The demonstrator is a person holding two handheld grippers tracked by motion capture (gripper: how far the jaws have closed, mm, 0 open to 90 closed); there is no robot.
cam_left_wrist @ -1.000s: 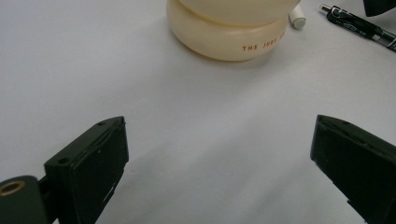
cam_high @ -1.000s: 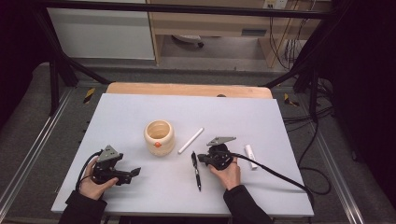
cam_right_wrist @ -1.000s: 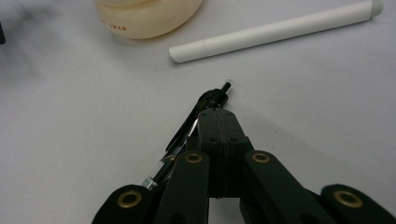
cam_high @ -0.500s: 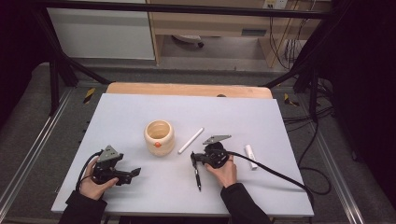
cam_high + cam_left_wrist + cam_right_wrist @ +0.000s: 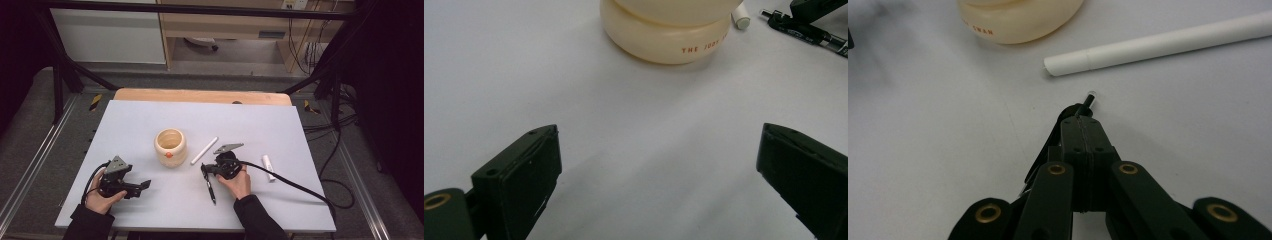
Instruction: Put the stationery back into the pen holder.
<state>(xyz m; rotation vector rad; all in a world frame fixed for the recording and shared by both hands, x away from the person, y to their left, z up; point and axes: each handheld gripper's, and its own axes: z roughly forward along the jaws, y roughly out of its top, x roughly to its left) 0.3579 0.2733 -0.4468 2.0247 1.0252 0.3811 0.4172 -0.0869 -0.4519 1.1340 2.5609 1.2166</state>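
Note:
A black pen (image 5: pixel 209 184) lies on the white table (image 5: pixel 300 130), in front of my right hand. My right gripper (image 5: pixel 205 170) is shut on the pen's far end. In the right gripper view its jaws (image 5: pixel 1083 125) are pressed together and the pen's tip (image 5: pixel 1090 97) pokes out just past them. A cream cup (image 5: pixel 170 146) stands at the table's middle. A white stick (image 5: pixel 204 150) lies slanted between the cup and my right gripper. My left gripper (image 5: pixel 141 186) rests low at the front left, open with nothing between its fingers (image 5: pixel 524 170), pointing toward the cup (image 5: pixel 664 35).
A short white tube (image 5: pixel 268 167) lies to the right of my right hand, beside the gripper's black cable (image 5: pixel 295 185). A wooden board (image 5: pixel 200 95) edges the table's far side. Black frame bars (image 5: pixel 60 75) stand at both rear corners.
My right gripper has moved left from beside the pen onto its far end. The left gripper has stayed where it was.

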